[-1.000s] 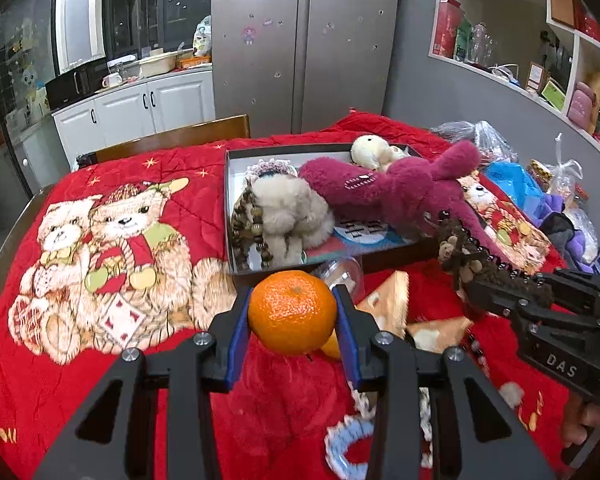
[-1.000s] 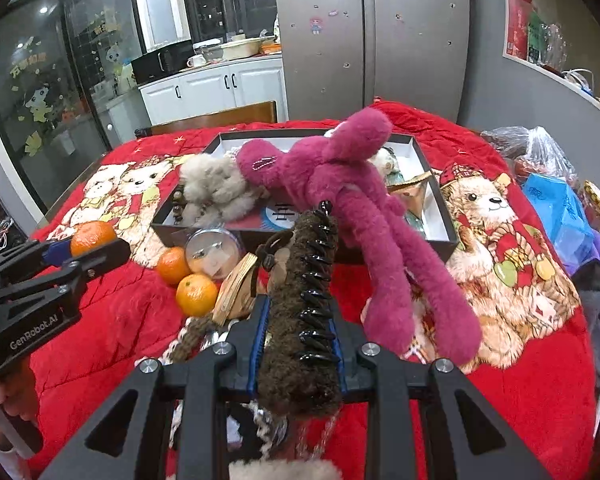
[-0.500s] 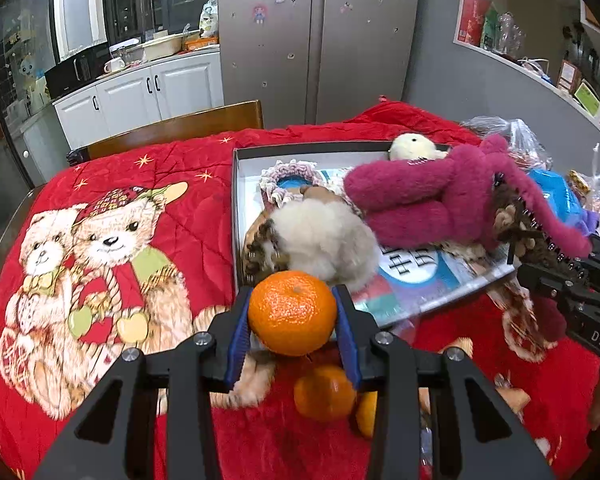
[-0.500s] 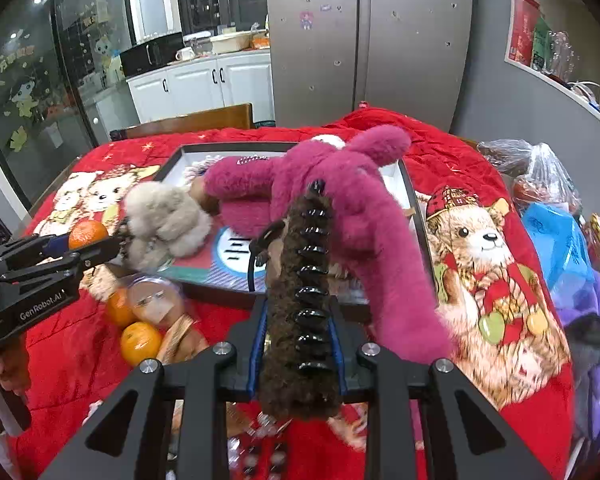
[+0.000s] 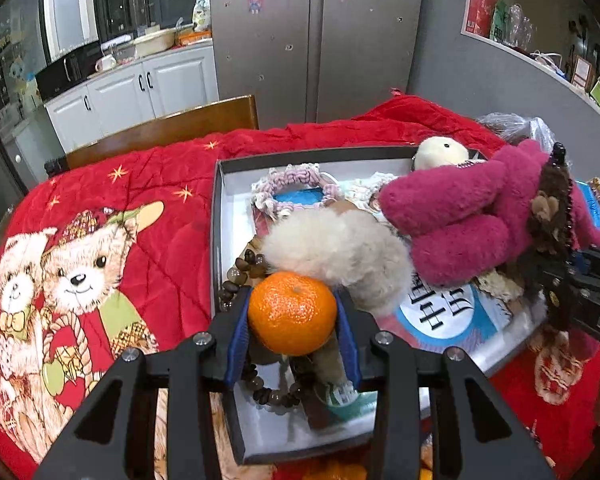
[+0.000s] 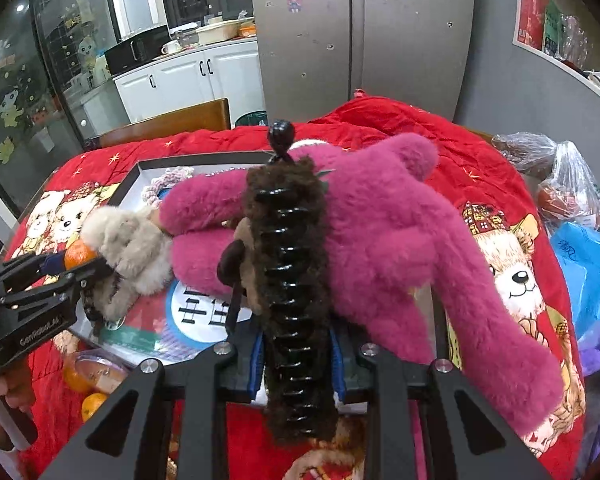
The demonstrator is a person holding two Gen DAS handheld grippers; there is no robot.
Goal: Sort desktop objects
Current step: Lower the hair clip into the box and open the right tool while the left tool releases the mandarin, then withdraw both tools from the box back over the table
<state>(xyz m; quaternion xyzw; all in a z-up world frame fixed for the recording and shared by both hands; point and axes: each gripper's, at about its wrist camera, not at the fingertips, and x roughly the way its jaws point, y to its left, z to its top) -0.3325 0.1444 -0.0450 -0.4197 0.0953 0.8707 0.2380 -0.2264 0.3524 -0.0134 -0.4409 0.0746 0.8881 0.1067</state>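
My left gripper [image 5: 293, 322] is shut on an orange [image 5: 292, 313] and holds it above the near left part of the open black box [image 5: 216, 216]. The box holds a pink plush toy [image 5: 456, 216], a beige fluffy toy [image 5: 340, 252], a bead bracelet [image 5: 256, 384] and a crocheted ring [image 5: 292, 184]. My right gripper [image 6: 296, 360] is shut on a brown furry hair clip [image 6: 292, 288] with black teeth, held over the box's near right side, above the pink plush [image 6: 380, 240]. The left gripper with its orange [image 6: 76, 254] shows at the left of the right wrist view.
A red bear-print blanket [image 5: 100, 240] covers the table. Two oranges [image 6: 92, 406] and a clear lidded cup [image 6: 98, 368] lie before the box. Plastic bags [image 6: 572, 184] sit at the right edge. A wooden chair [image 5: 164, 128] stands behind the table.
Both grippers moved forward toward the box, each still holding its object. The orange now hangs over the box's inside; the hair clip is over the pink plush.
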